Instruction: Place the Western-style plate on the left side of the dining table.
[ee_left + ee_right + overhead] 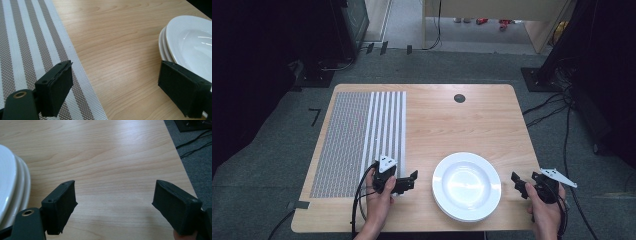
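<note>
left gripper [411,179] jaws wide apart and empty beside stacked white plates [467,186], right gripper [518,184] likewise, striped placemat [357,140] left

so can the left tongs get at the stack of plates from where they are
Probably yes. The left tongs are open and sit just beside the stack of plates, with bare table between them. The placemat lies on the far side, so nothing blocks the way.

A lab or office test room: grey carpet [472,65], loose cables [547,107] at three o'clock, dark equipment stands [537,77] around a wooden table [462,120].
</note>
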Available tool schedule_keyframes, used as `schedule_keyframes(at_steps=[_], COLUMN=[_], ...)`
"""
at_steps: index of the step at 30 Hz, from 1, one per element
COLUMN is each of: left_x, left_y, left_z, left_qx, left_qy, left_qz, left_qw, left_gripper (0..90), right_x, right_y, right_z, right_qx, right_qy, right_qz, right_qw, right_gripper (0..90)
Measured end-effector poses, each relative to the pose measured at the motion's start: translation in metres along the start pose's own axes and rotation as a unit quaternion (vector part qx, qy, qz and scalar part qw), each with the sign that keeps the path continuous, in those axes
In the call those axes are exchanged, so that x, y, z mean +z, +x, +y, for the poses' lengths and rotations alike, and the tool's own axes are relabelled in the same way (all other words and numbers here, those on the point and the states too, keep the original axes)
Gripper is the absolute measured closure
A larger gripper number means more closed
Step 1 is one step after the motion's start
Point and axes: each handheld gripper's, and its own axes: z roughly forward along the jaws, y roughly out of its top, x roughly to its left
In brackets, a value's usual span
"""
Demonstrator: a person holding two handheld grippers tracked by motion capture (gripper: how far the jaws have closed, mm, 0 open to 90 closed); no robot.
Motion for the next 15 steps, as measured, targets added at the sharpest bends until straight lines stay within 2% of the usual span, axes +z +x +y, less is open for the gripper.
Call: schedule_keyframes(at_steps=[13, 15], left_x=[0.009, 0.010], left_y=[-0.017, -0.019], left_z=[0.000, 0.000], left_qx=[0.012, 0.013], left_qy=[0.010, 0.011], left_qz=[-0.018, -0.021], left_qw=[0.9997, 0.9996], left_gripper=[12.6, 12.6], right_x=[-0.011, -0.013], right_y=[0.020, 0.025], right_z=[0.002, 0.003], right_qx=[-0.005, 0.013], right_qy=[-0.017, -0.023], right_qz=[0.029, 0.039], right_qw=[0.9994, 0.9989], right_gripper=[18.5, 22.0])
